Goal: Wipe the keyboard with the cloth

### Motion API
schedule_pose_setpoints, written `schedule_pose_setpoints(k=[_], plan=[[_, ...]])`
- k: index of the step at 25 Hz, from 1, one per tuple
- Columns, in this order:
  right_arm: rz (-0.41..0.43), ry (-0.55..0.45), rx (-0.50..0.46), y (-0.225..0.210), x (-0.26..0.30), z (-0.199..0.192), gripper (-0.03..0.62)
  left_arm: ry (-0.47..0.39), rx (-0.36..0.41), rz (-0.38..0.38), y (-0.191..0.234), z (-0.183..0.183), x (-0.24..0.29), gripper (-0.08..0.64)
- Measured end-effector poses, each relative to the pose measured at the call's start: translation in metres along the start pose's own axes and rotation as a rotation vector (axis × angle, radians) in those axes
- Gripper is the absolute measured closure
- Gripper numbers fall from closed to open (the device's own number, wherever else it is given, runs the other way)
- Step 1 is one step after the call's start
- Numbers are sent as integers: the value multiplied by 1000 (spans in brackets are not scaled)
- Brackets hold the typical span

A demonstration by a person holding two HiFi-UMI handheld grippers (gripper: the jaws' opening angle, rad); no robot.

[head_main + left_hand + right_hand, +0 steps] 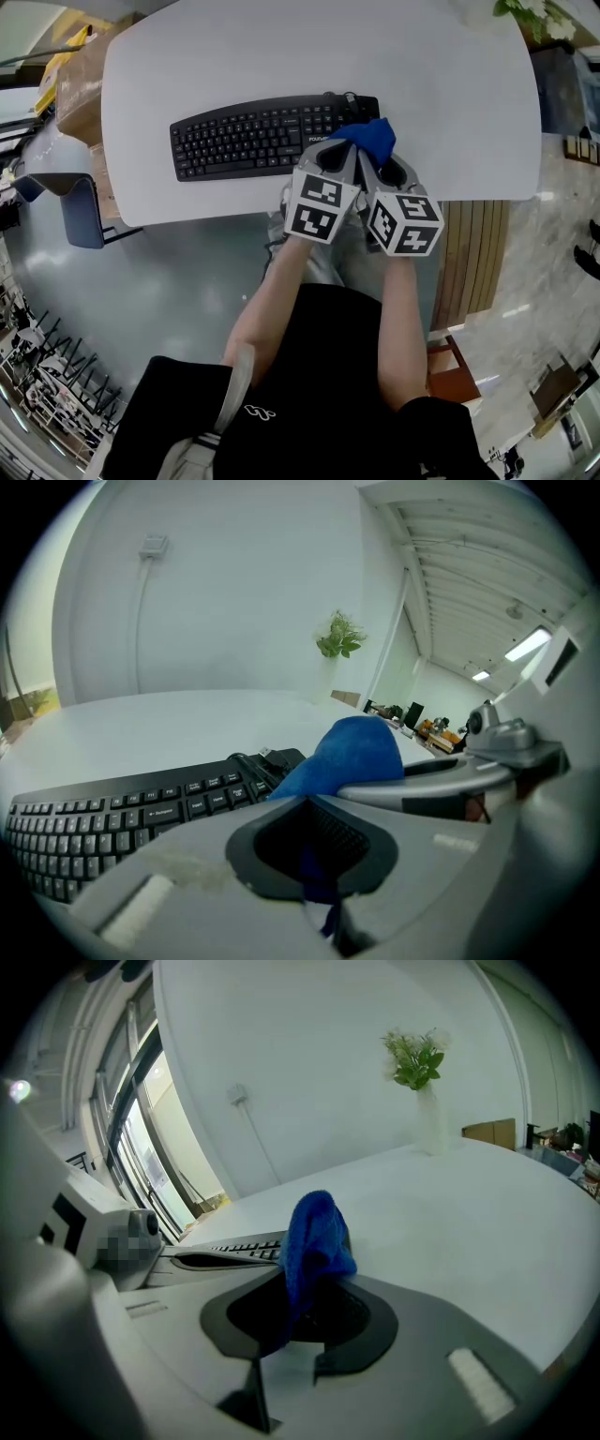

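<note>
White bench above a glossy grey floor, with a plant at the far edge. I see my left claw and right claw both pinched onto the blue cloth, at the black keyboard's right end.

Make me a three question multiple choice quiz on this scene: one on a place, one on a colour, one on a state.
1. The cloth sits: A at the keyboard's left end; B at its right end; C under it.
2. The cloth is: A blue; B red; C yellow.
3. The right gripper is: A open, empty; B shut on the keyboard; C shut on the cloth.
Answers: B, the head view shows it at the right-end keys; A, blue in every view; C, cloth runs between its closed jaws.
</note>
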State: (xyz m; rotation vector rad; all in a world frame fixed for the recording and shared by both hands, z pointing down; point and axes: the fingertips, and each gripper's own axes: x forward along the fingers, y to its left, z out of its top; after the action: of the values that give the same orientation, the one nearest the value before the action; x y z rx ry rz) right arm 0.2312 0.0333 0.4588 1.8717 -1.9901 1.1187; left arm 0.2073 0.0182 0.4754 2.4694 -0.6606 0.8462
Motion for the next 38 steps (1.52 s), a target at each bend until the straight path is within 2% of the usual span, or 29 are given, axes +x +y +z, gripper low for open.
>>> schedule_pose_setpoints(k=[11, 15, 19, 22, 27, 32, 38], plan=[[-5, -9, 78, -33, -9, -19, 497, 0, 27, -31, -30, 2, 18, 564], [-5, -3, 51, -41, -10, -18, 497, -1, 20, -26, -35, 3, 26, 565], [-55, 5, -35, -55, -19, -12, 497, -20, 11, -39, -49, 9, 33, 565], [-91, -10, -94, -68, -31, 1, 499, -78, 34, -32, -62, 23, 31, 564], [-100, -82, -108, -74, -59, 37, 500, -191, 57, 24, -68, 61, 4, 565], [-48, -215, -183, -55, -71, 102, 500, -358, 59, 138, -37, 120, -37, 564], [46, -351, -280, -2, -88, 168, 500, -551, 64, 246, -17, 179, -111, 564]])
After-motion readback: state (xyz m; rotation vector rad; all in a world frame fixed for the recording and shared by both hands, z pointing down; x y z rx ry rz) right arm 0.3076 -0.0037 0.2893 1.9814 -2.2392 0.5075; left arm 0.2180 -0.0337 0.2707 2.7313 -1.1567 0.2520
